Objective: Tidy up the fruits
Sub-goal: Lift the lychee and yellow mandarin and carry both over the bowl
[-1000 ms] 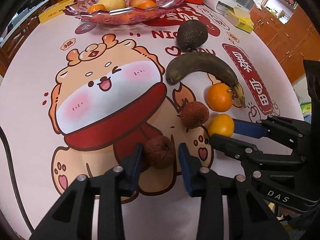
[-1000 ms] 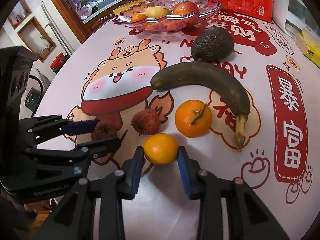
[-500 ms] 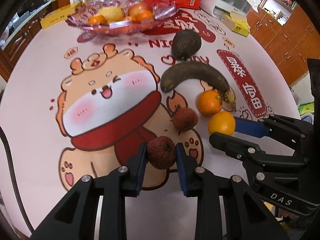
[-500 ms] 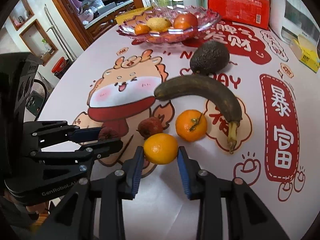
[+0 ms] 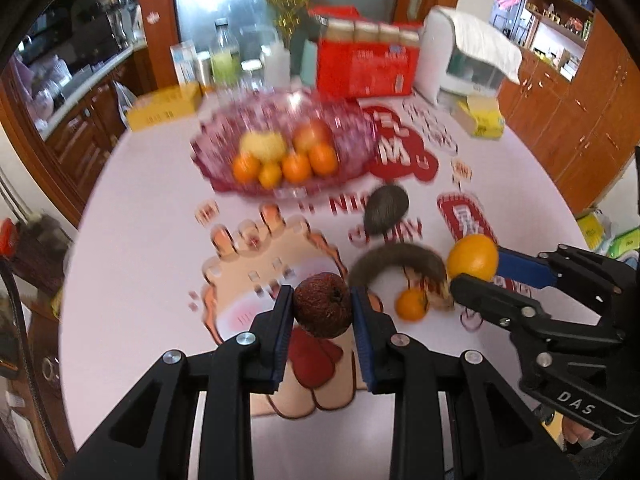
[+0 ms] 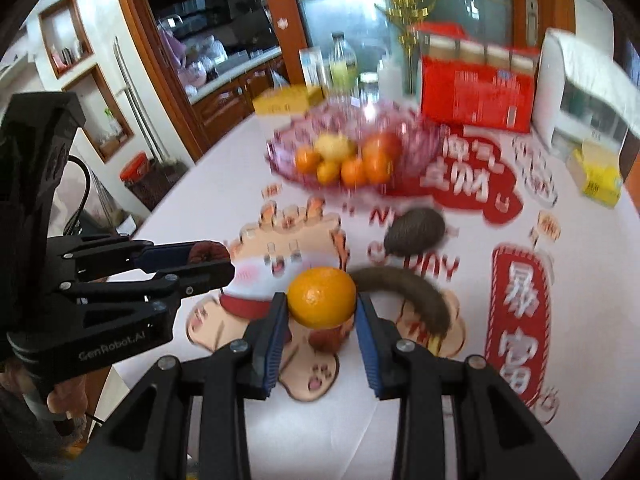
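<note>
Both fruits have come up off the surface (image 5: 132, 264) since the earlier frame, each carried clear of the cartoon cloth. Left hand-held gripper (image 5: 322, 312) is clamped on the dark red wrinkled fruit (image 5: 322, 305); right hand-held gripper (image 6: 322, 300) is clamped on the orange (image 6: 322, 297).

Left wrist view — pink glass fruit bowl (image 5: 352, 140) at 12 o'clock from the held fruit, already holding several oranges and two larger fruits. Avocado (image 5: 386, 209) and blackened banana (image 5: 400, 262) lie between at 1 o'clock, a small tangerine (image 5: 412, 305) at 3 o'clock beside the banana's stem. Red carton (image 5: 366, 68) and yellow box (image 5: 164, 106) stand beyond the bowl. Background blurred.
</note>
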A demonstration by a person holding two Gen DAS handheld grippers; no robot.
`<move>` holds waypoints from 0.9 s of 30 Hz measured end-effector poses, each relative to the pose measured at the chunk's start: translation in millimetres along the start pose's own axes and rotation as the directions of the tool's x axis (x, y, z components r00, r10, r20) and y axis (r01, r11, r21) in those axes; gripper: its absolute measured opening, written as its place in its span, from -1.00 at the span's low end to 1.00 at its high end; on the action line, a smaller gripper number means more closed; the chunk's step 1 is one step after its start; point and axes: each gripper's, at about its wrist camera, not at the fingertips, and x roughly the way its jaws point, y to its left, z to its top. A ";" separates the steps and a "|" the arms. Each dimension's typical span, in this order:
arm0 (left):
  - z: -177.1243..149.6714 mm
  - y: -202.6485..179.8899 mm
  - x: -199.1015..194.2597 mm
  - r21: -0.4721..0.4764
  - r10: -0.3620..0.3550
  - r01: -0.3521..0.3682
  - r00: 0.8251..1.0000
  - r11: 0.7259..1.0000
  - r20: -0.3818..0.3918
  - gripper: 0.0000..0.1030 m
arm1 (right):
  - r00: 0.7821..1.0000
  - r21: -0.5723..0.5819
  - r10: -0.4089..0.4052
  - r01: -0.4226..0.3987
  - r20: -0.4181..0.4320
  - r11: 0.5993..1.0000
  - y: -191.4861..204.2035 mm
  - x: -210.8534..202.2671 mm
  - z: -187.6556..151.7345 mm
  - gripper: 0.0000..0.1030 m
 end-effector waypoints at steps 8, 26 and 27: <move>63.1 13.3 -48.0 0.047 0.091 -0.096 0.990 0.994 0.104 -0.47 | 0.992 -0.029 -0.048 0.052 0.120 0.998 6.1 -43.9 72.2 -0.34; 160.7 56.9 5.3 0.085 0.141 -0.151 0.983 0.985 0.115 -0.46 | 0.964 -0.010 -0.164 0.170 0.209 0.985 0.3 2.0 189.5 -0.33; 162.0 60.0 20.1 0.089 0.133 -0.141 0.987 0.986 0.094 -0.46 | 0.967 -0.004 -0.167 0.171 0.191 0.985 -1.3 13.4 190.1 -0.33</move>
